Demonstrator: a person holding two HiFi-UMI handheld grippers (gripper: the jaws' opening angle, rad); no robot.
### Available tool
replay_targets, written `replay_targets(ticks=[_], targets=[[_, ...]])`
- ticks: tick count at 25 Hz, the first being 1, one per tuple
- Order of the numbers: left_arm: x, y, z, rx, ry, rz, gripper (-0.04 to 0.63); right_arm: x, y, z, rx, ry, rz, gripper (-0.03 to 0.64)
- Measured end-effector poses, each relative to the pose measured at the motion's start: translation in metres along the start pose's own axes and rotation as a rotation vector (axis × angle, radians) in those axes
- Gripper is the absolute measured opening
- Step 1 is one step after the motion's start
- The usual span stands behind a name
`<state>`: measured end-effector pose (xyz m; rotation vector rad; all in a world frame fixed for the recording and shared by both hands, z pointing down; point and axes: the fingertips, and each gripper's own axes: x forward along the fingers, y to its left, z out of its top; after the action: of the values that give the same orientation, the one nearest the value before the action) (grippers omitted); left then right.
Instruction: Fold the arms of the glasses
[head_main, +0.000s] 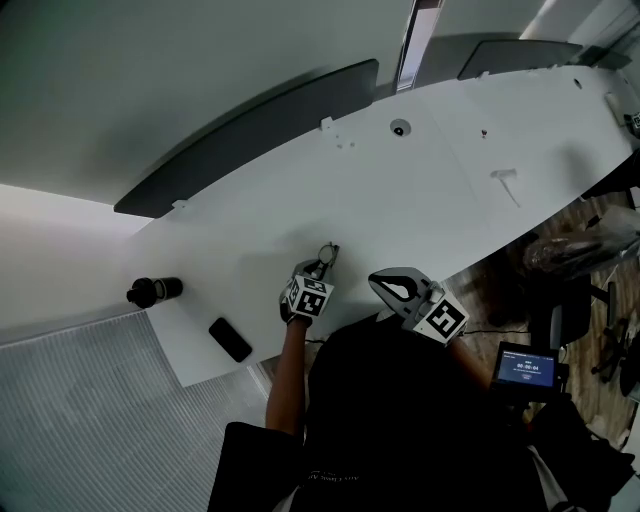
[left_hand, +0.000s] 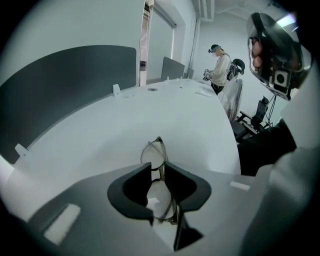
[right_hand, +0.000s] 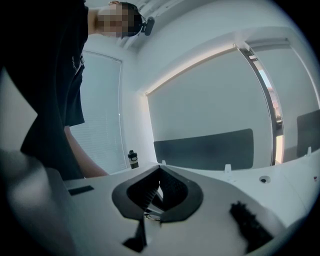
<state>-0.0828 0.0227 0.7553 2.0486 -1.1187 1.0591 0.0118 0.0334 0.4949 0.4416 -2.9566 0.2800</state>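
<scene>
Thin-framed glasses (head_main: 328, 252) lie on the white table (head_main: 420, 200) near its front edge. My left gripper (head_main: 322, 262) points steeply down over them. In the left gripper view the glasses (left_hand: 151, 154) run lengthwise through the gap of the left gripper (left_hand: 157, 172). One lens shows beyond the tips and one below them. The jaws stand a little apart astride the bridge, and I see no firm press on the frame. My right gripper (head_main: 378, 282) hangs just right of the left one, roughly level. In its own view the right gripper (right_hand: 160, 172) is shut with nothing between the pads.
A black bottle (head_main: 153, 291) lies at the table's left end and a dark phone (head_main: 230, 339) near the front edge. A dark partition (head_main: 250, 140) lines the far side. A small white T-shaped piece (head_main: 507, 180) lies far right. Another person (left_hand: 218, 70) stands beyond the table.
</scene>
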Motion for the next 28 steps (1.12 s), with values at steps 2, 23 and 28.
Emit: replay_targets(ticks=[2, 23, 28], targets=[[0.002, -0.001, 0.0, 0.008, 0.007, 0.003, 0.079, -0.003, 0.0, -0.003, 0.001, -0.001, -0.001, 0.006], [-0.017, 0.012, 0.028, -0.063, -0.053, 0.103, 0.028, 0.001, -0.007, 0.007, -0.014, -0.013, 0.039, 0.006], [-0.065, 0.025, 0.061, -0.4, -0.259, 0.035, 0.028, 0.006, -0.018, 0.01, 0.024, -0.015, 0.031, 0.006]])
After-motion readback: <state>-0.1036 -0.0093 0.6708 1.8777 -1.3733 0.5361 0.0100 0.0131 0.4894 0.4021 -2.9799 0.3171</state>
